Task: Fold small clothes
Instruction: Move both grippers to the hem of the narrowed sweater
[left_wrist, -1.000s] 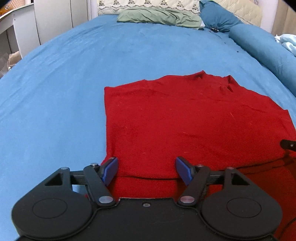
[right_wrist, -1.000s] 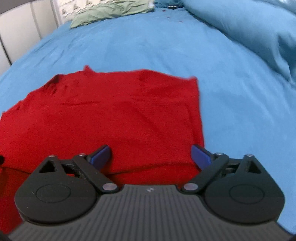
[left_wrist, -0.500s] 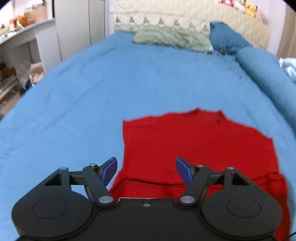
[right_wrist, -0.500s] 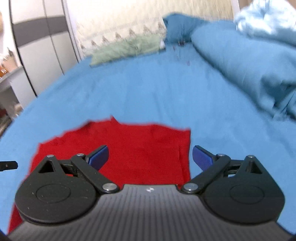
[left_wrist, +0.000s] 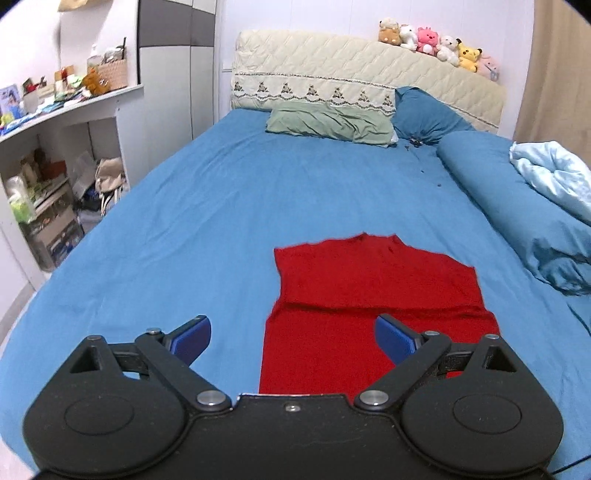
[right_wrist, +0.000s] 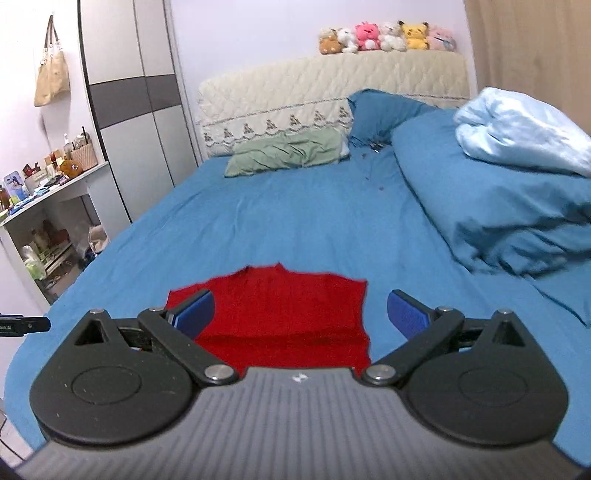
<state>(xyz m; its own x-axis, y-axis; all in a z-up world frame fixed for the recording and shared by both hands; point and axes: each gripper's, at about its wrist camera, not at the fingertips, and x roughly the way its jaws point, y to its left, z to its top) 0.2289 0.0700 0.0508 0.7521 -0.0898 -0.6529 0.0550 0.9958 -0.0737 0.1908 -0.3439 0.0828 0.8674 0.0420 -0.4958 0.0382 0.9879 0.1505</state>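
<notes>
A bedroom filled both views: a wide bed (left_wrist: 258, 206) under a blue sheet, a quilted cream headboard (left_wrist: 351, 70) at its far end with a row of plush toys (left_wrist: 432, 40) along the top, a green pillow (left_wrist: 328, 123) and a blue pillow (left_wrist: 424, 114) below it. A rolled blue duvet (right_wrist: 480, 199) ran down the right side of the bed with a pale blue blanket (right_wrist: 517, 129) bunched on top. To the left stood a grey and white wardrobe (right_wrist: 133, 92) and a white shelf unit (left_wrist: 55, 122) crowded with small items.

The red garment (left_wrist: 373, 302) lay flat on the sheet near the foot of the bed, its near part folded over the rest so that a straight crosswise edge showed across its middle; in the right wrist view the red garment (right_wrist: 280, 314) lay just past the fingertips.

The left gripper (left_wrist: 293, 334) hung above the sheet with its jaws opening, blue pads wide apart and nothing between them. The right gripper (right_wrist: 301, 312) was likewise spread wide and empty, clear of the cloth. A dark tip of the left tool (right_wrist: 26, 325) showed at the left edge of the right wrist view
</notes>
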